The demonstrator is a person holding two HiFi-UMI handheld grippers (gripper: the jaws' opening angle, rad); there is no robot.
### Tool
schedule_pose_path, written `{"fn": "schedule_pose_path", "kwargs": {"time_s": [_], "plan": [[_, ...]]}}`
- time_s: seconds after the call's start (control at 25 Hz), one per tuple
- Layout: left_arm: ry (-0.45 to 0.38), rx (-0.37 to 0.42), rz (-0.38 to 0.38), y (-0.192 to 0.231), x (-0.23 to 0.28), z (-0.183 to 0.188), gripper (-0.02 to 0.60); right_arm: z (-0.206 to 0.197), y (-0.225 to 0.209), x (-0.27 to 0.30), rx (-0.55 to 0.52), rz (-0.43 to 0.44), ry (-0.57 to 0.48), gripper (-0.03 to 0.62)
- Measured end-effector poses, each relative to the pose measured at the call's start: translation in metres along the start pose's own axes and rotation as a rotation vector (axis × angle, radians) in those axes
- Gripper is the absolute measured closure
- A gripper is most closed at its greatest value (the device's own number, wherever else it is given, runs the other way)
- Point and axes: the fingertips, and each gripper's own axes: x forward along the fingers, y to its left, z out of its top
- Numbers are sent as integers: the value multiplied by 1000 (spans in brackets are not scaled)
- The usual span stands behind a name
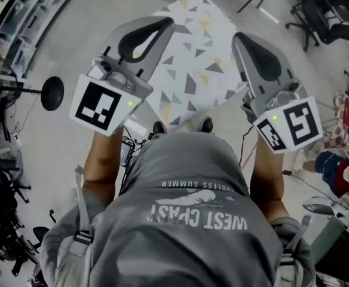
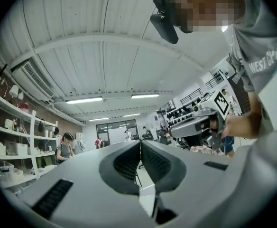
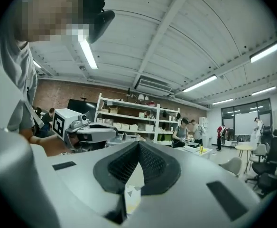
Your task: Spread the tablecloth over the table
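The tablecloth (image 1: 192, 58), white with grey and yellow triangles, hangs stretched between my two grippers, held up in front of the person's chest. My left gripper (image 1: 164, 24) is shut on its left edge, and a strip of cloth (image 2: 148, 201) shows under the closed jaws in the left gripper view. My right gripper (image 1: 240, 38) is shut on the right edge, with a fold of cloth (image 3: 131, 194) pinched below its closed jaws (image 3: 138, 146). Both grippers point about level, out into the room. No table shows in any view.
Grey floor lies below the cloth, with the person's shoes (image 1: 180, 126) at its lower edge. Black office chairs (image 1: 318, 11) stand at the top right, a round black stand (image 1: 52, 92) at the left. Shelving (image 3: 129, 120) and several people fill the background.
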Motion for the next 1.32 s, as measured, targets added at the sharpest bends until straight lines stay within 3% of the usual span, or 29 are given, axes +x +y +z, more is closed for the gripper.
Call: {"fn": "schedule_pose_path", "kwargs": {"time_s": [0.2, 0.44, 1.32], "plan": [[-33, -27, 0, -8, -13, 23, 580, 22, 17, -6, -26, -2, -29, 585], [-49, 20, -37, -29, -25, 41, 580, 32, 29, -12, -92, -34, -26, 586], [0, -8, -35, -45, -39, 23, 580, 26, 36, -26, -71, -34, -17, 586]]}}
